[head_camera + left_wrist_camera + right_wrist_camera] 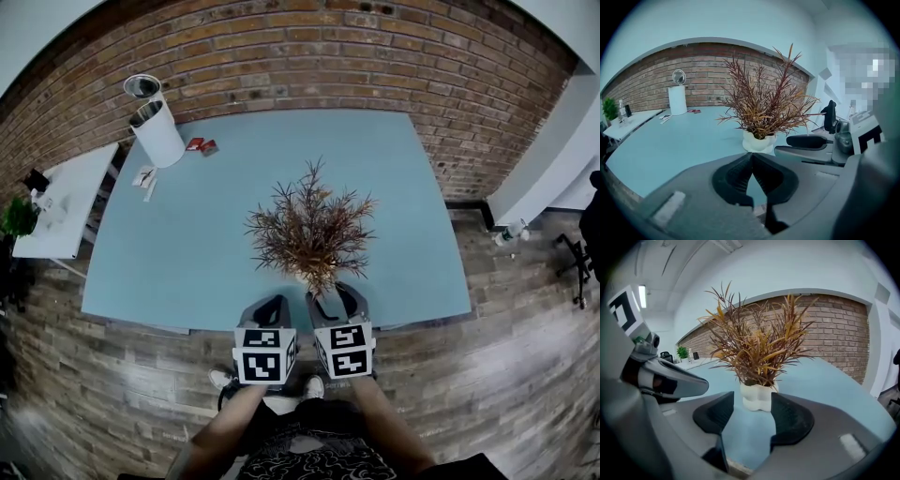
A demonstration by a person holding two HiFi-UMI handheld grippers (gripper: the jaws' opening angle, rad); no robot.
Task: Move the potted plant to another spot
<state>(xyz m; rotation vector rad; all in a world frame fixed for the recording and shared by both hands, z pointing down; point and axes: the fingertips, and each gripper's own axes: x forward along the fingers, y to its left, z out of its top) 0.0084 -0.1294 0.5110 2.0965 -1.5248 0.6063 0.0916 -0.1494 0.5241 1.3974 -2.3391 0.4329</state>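
A potted plant (312,230) with reddish-brown spiky leaves stands near the front edge of the pale blue table (187,244). Its white lobed pot (757,398) sits on the tabletop just beyond my right gripper (752,400). That gripper is open, its pads on either side of the pot's front and apart from it. My left gripper (751,157) is shut with nothing in it, and hovers just left of the right one. From the left gripper view, the pot (759,142) stands ahead and slightly right, with the right gripper's finger (806,142) beside it.
A white cylindrical container (155,127) stands at the table's far left corner, with small red items (202,145) and papers (143,176) near it. A white side table (66,202) with a green plant (17,217) is further left. A brick wall (309,56) runs behind the table.
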